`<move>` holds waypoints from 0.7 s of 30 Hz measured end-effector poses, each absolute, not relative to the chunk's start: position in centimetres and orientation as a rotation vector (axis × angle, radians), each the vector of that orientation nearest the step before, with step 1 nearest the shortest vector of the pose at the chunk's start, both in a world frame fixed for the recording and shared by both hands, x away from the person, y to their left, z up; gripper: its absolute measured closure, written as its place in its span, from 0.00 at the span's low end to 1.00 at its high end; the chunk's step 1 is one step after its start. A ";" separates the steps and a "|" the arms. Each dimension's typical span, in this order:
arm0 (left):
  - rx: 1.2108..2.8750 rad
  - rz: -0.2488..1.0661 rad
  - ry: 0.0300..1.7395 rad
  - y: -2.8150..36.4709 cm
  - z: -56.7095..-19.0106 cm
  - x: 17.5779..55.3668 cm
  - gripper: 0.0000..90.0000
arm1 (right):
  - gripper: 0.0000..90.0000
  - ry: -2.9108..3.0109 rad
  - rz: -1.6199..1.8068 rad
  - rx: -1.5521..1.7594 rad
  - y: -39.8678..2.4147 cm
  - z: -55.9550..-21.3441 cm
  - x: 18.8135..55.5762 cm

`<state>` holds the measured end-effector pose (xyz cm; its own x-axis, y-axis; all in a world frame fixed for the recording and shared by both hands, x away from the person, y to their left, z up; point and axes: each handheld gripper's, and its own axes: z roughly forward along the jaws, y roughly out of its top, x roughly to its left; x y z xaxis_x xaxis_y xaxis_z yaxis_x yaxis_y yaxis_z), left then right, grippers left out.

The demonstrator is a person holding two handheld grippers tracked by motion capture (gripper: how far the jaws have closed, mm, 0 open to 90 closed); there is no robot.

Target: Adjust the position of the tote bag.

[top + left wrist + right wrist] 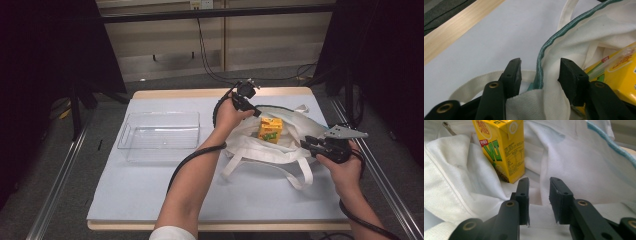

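A white cloth tote bag [250,145] with a green-trimmed rim [554,37] lies open at the table's right. A yellow drink carton [270,130] stands upright inside it. My left gripper [256,111] is at the bag's far rim, and in the left gripper view [540,66] its jaws stand apart on either side of the rim, with gaps next to both pads. My right gripper [306,143] is at the bag's right side. In the right gripper view [539,187] it is open over white cloth, with the carton [501,147] just beyond its left jaw.
A clear plastic bin [131,145] sits empty at the table's left. The bag's long straps [300,175] trail toward the front. The pale blue mat [145,190] covers the wooden tabletop; metal rails run along both sides of the table.
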<state>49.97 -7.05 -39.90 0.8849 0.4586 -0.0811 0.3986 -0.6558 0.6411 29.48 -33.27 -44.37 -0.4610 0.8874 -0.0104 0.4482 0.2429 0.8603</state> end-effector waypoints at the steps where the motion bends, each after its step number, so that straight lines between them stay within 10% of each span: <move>1: 2.353 0.119 0.616 -7.1 -39.8 49.9 0.55 | 0.76 2.015 1.146 1.215 -33.2 -44.3 29.4; 21: 2.344 0.093 0.587 -6.3 -38.1 49.5 0.46 | 0.58 2.041 1.160 1.214 -32.2 -43.2 29.5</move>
<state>49.52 -6.29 -38.08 0.8945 0.4368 -0.0955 0.3859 -0.6464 0.6582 29.46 -32.22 -43.22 -0.4818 0.8762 0.0097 0.4565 0.2415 0.8563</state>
